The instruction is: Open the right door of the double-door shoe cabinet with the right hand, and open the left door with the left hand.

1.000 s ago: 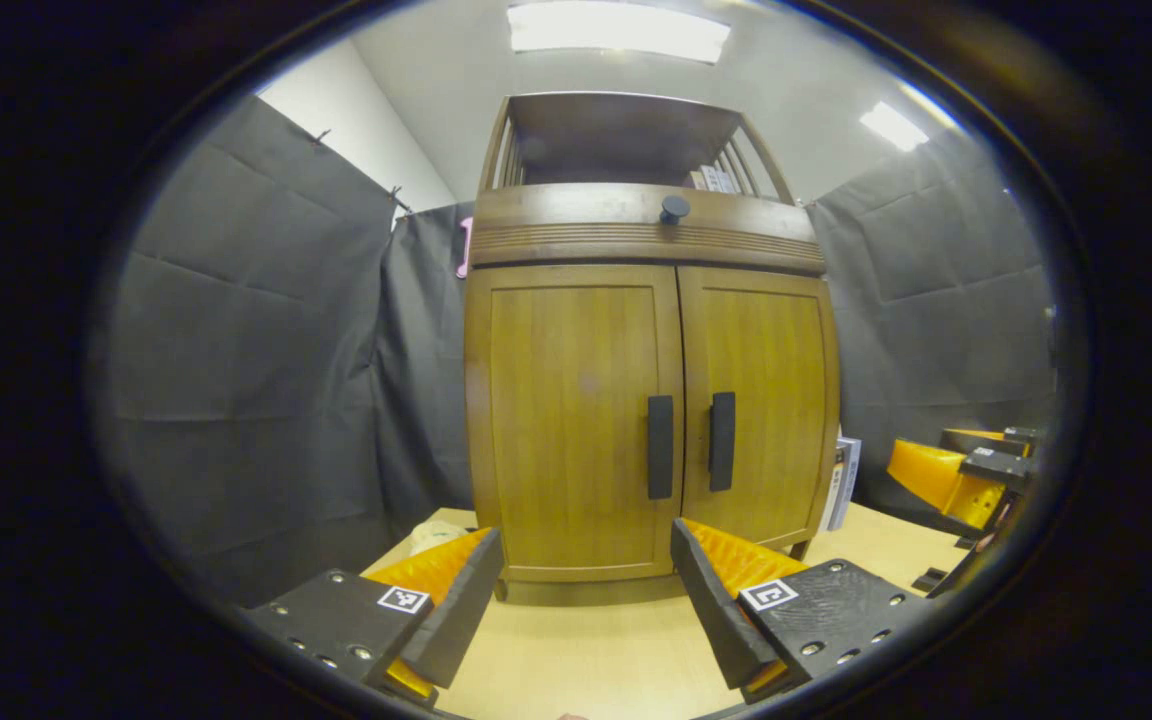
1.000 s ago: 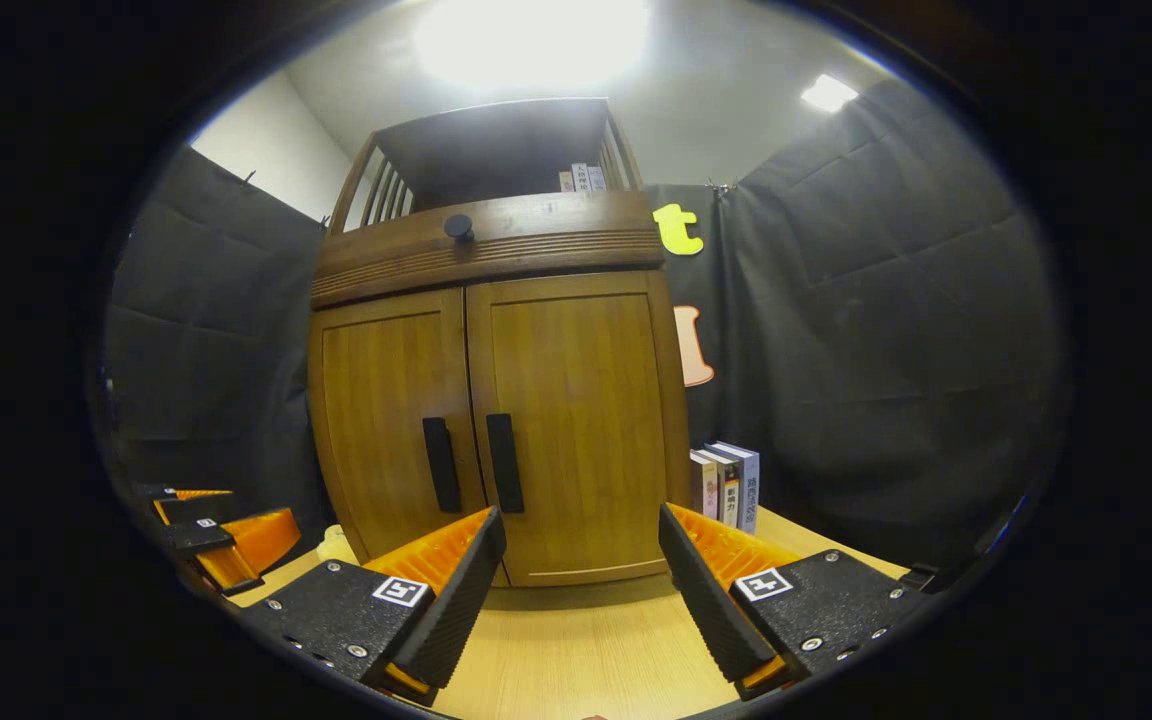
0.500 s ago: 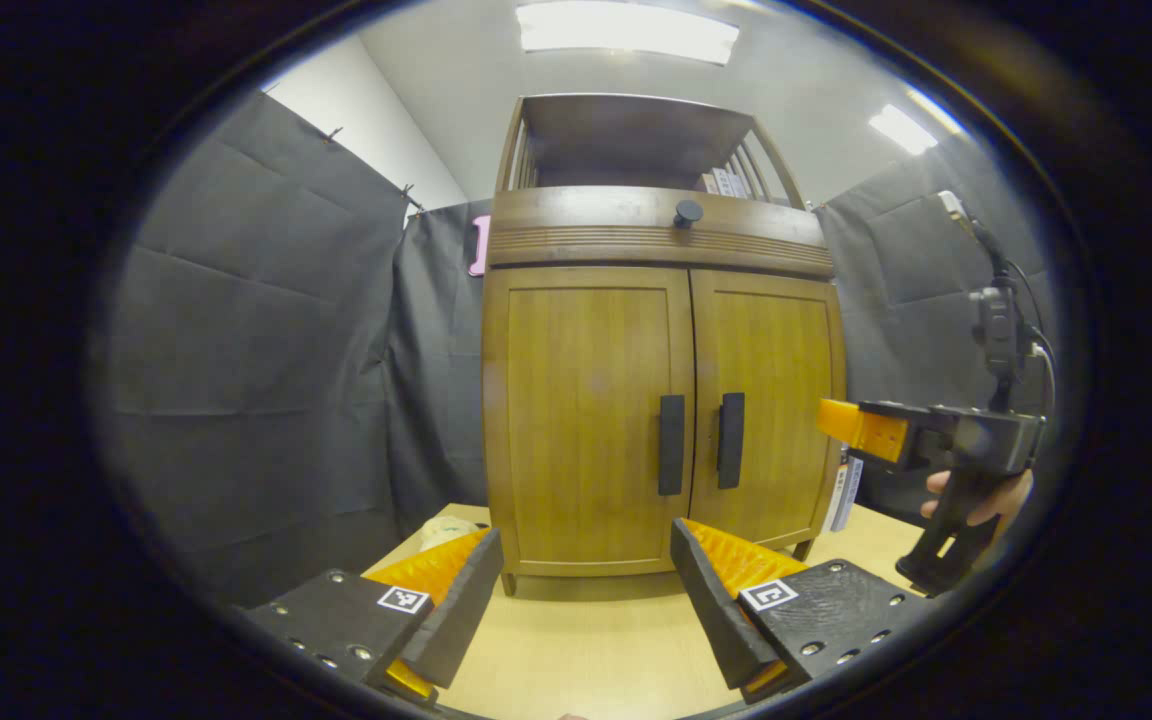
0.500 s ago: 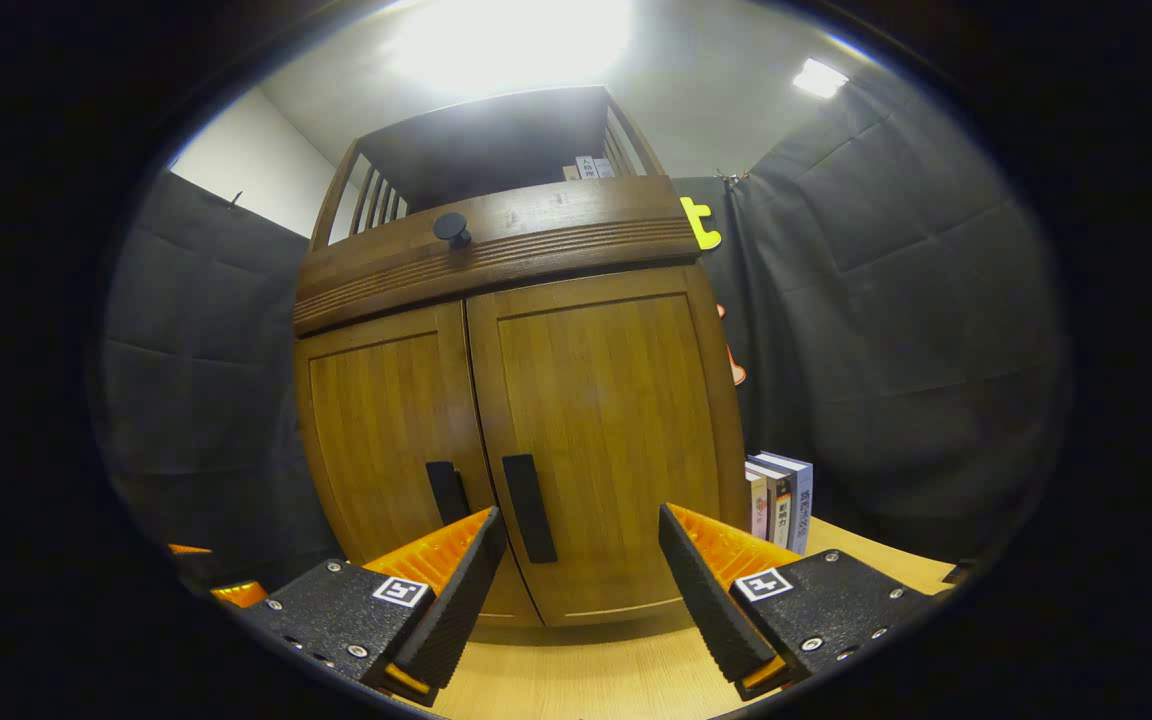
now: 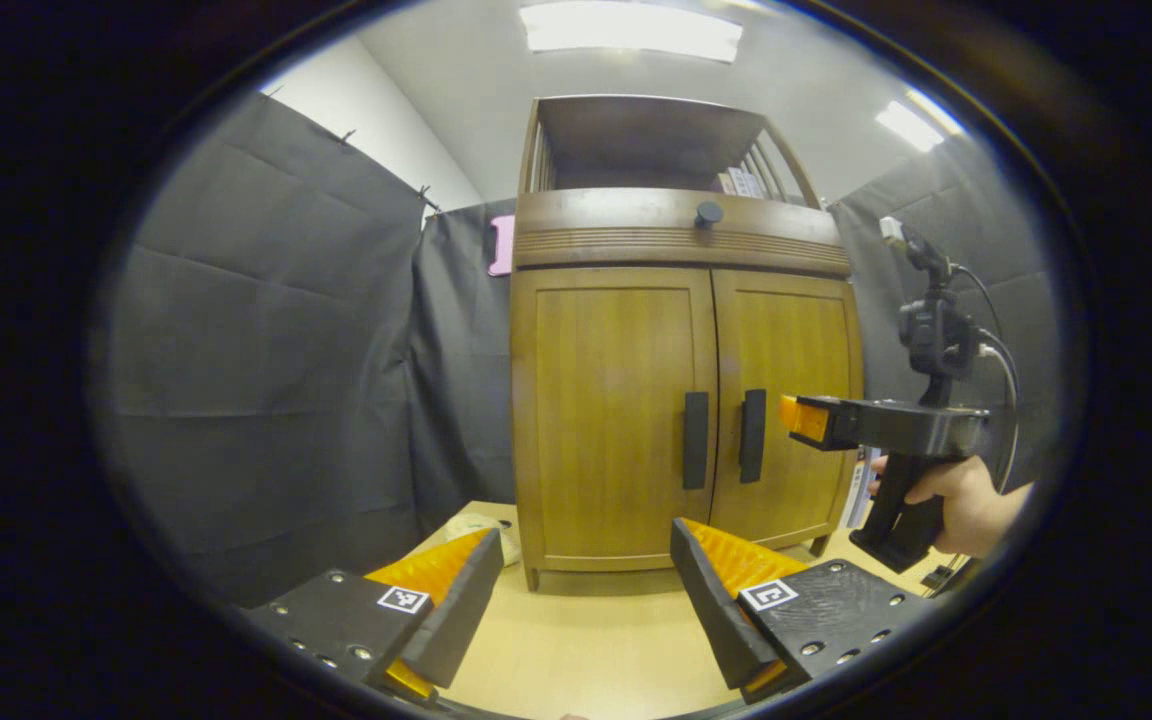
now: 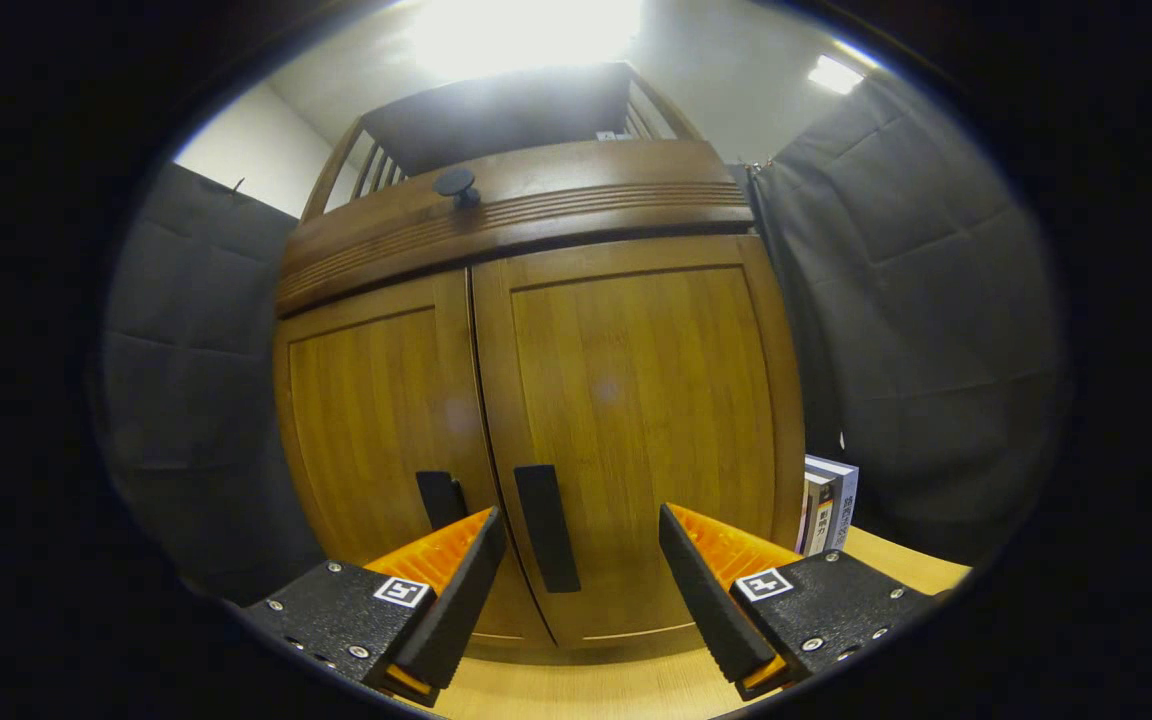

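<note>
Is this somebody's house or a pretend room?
Probably a pretend room, a test booth: dark cloth walls hang around a shoe cabinet standing on a table, under office ceiling lights.

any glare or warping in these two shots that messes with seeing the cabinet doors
Right gripper view: a ceiling light blows out to white above the cabinet, washing its top shelf; the fisheye bows the doors outward, yet the right door handle stays sharp. Left gripper view: the ceiling panels are bright but contained, the doors evenly lit, with only mild curving at the edges.

Light wooden table [image 5: 596, 650] under the shoe cabinet [image 5: 681, 400], upright books [image 6: 826, 505] and a pale bundle [image 5: 481, 525] beside it.
</note>
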Demonstrator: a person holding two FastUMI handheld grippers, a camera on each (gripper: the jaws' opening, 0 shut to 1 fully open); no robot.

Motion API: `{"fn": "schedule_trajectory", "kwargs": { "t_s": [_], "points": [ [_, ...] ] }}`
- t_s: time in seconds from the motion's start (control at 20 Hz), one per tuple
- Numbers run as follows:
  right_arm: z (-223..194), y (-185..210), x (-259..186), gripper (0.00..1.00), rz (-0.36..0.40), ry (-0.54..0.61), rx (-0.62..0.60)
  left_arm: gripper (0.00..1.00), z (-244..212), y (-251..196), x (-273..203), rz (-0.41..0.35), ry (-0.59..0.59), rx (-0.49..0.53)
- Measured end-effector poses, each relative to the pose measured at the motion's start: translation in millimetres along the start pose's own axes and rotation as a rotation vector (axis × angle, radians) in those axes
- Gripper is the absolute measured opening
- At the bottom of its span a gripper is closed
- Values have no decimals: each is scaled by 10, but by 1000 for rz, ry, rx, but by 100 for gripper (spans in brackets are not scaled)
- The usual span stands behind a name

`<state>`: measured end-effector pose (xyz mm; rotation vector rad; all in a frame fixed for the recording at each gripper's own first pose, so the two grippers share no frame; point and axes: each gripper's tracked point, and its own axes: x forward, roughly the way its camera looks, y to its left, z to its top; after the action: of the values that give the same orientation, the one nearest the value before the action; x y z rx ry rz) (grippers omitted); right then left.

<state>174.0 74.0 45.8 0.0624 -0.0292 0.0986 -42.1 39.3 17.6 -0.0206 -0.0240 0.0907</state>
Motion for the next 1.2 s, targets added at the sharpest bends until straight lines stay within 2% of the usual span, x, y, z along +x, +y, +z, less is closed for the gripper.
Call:
{"fn": "schedule_trajectory", "kwargs": {
  "t_s": [0.05,0.15,0.2,0.3,0.35,0.4,0.6,0.7,0.8,0.85,1.0,1.05,1.2],
  "points": [
    [-22,10,60,95,0,4,-5,96,16,28,-5,6,-1,0],
    [-66,43,168,95,7,12,-11,96,-1,64,-15,17,2,1],
    [-80,57,233,90,12,14,-14,96,-32,94,-23,22,4,0],
    [-140,78,366,93,15,32,-27,98,-55,122,-23,29,10,-2],
    [-188,84,429,87,18,49,-29,99,-65,148,-25,32,12,-4],
    [-232,106,482,88,27,64,-26,100,-70,184,-26,38,13,-4],
    [-437,207,637,81,63,123,-7,100,-38,293,-188,64,16,0],
    [-505,289,711,72,58,152,-3,100,-6,363,-310,76,23,-3],
    [-499,337,783,57,48,162,18,100,-9,432,-400,89,31,-3],
    [-491,355,818,44,40,165,30,100,-15,474,-461,94,35,0],
    [-477,350,835,38,60,170,14,98,-26,560,-545,103,39,0],
    [-473,334,822,28,69,170,-3,97,-23,579,-530,104,38,-5],
    [-494,313,780,21,74,181,-21,96,-52,539,-416,97,34,-11]
  ]
}}
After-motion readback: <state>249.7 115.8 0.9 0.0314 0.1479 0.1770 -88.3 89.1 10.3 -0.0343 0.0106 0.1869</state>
